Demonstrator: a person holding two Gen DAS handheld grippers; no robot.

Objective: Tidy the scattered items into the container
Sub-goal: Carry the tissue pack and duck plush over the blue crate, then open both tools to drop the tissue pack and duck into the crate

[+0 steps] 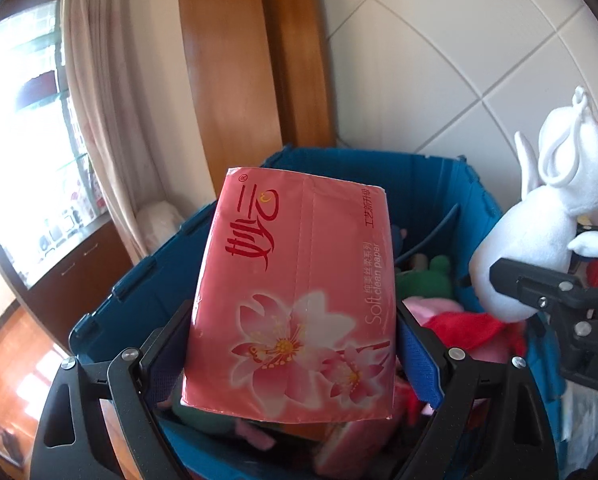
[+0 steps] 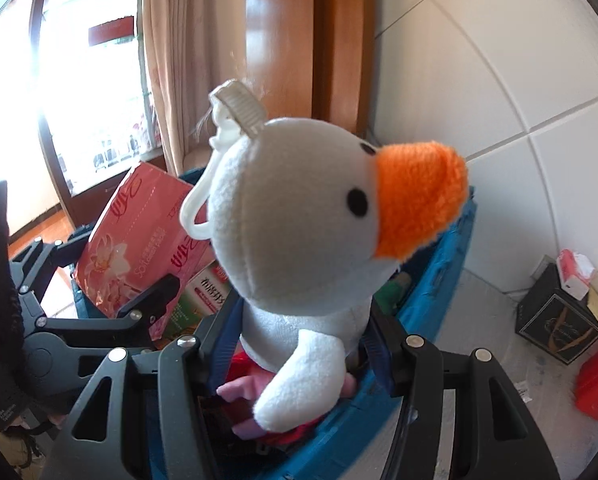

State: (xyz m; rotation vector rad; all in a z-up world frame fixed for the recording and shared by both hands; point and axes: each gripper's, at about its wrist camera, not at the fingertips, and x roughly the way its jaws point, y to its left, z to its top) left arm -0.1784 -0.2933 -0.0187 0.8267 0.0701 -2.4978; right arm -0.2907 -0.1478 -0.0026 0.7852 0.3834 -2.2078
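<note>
Left wrist view: left tool (image 1: 295,344) clamps the pink tissue pack (image 1: 295,292) mid-frame above the blue container (image 1: 439,176); right tool (image 2: 299,344) grips the plush duck (image 2: 311,248). Releasing together, duck might topple over the rim.

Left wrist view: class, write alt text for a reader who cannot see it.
The left gripper holds a pink tissue pack above a blue bin of toys. At right, the right gripper holds a white plush goose.
</note>
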